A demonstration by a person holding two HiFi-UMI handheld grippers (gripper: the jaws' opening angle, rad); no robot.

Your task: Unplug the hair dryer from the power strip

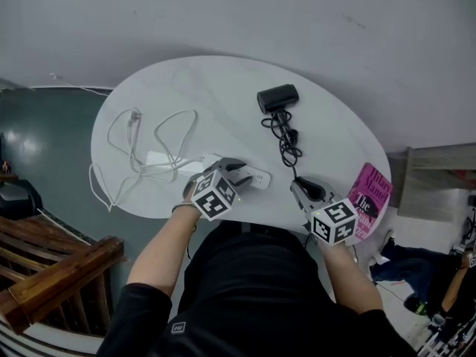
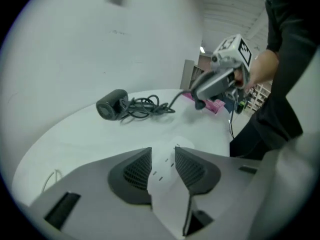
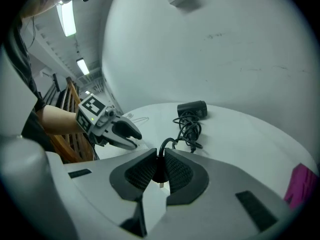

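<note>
The right gripper (image 3: 160, 156) pinches the black plug (image 3: 159, 176) of the hair dryer (image 1: 277, 97) — its jaws are pressed tight on the plug, and a small metal pin shows below them. The plug is out of the power strip (image 1: 256, 178). It is held off to the strip's right, apart from it. The black cord (image 1: 286, 136) runs from the plug across the white surface (image 1: 223, 80) to the hair dryer. The hair dryer lies at the far side, well apart from both grippers. The left gripper (image 1: 236, 174) squeezes the white power strip between its pads. A pink book (image 1: 370, 195) lies by the right gripper.
</note>
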